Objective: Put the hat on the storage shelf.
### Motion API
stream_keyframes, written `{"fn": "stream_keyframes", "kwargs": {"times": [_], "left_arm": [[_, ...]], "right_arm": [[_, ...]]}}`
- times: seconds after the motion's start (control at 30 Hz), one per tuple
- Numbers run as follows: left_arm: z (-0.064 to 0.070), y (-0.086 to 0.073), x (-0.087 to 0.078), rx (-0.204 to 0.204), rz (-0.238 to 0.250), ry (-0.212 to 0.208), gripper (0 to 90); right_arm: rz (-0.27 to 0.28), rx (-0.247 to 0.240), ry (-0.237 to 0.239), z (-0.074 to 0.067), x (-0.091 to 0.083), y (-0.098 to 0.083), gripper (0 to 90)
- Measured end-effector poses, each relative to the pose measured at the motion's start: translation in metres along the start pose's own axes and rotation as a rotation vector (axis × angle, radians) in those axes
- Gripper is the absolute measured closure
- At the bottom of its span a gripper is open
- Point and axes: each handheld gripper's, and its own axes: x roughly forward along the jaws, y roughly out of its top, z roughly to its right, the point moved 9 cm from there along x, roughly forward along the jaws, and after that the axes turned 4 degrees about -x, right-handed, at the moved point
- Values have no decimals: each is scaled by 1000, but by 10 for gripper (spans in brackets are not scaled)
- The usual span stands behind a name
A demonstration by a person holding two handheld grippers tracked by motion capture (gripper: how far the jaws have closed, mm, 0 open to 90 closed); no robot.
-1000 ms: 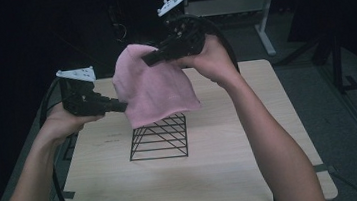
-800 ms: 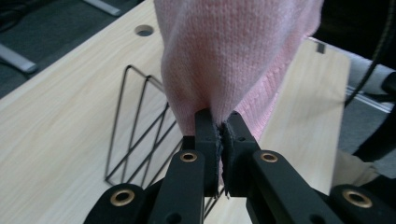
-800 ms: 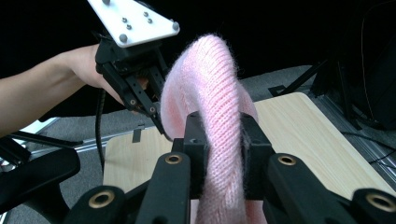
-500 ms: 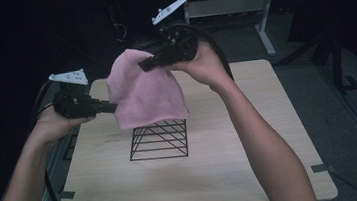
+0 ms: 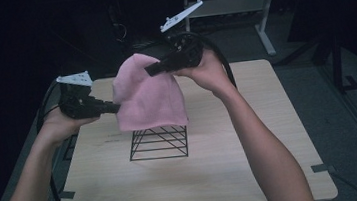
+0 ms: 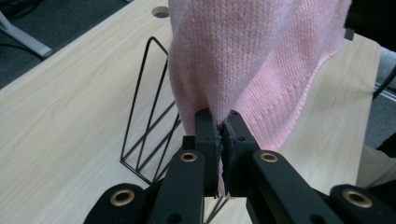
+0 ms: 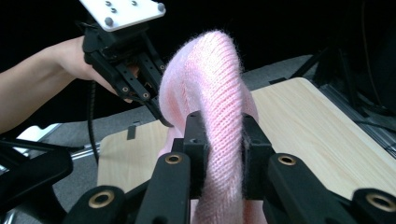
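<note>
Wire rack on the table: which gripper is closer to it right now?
Left, I judge. The left gripper grips the pink knit cloth low at its side, just above the wire rack. The right gripper pinches the cloth's top, higher up.

Knit cloth [image 5: 148, 96] above wire rack [image 5: 159, 143], on table [image 5: 253, 163].

Under my pink cloth [image 5: 150, 97] the black wire rack [image 5: 159, 142] stands in the way, almost touching its lower edge. The table [image 5: 253, 163] is free around the rack, near me and on both sides.
</note>
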Motion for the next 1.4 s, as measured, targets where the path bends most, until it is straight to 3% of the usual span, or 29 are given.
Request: {"fn": "stream_keyframes", "kwargs": {"times": [0.17,0.27,0.5,0.67,0.73,0.87,1.0,1.13,1.2,1.4], "left_arm": [[-6,1,-1,-23,8,17,866],[-6,-1,-6,-22,10,22,866],[4,-3,-21,-4,32,1,866],[12,-3,-30,14,29,-14,866],[12,-4,-30,17,22,-11,866],[8,-5,-25,13,16,-2,866],[-1,-7,-9,4,-4,17,866],[-6,-4,6,11,-1,30,865],[-7,-2,11,23,5,31,866],[-2,7,22,39,27,24,866]], "right_arm": [[9,18,-17,4,2,3,764],[7,-6,-22,-1,5,7,764],[10,-45,-22,-17,1,13,763],[22,-66,-11,-34,-7,19,764],[16,-71,-16,-34,-7,18,763],[2,-32,-28,-21,-4,11,763],[-7,3,-43,2,4,-1,763],[1,6,-63,19,7,-10,764],[13,19,-68,25,4,-14,764],[40,-6,-92,29,-10,-21,764]]}}
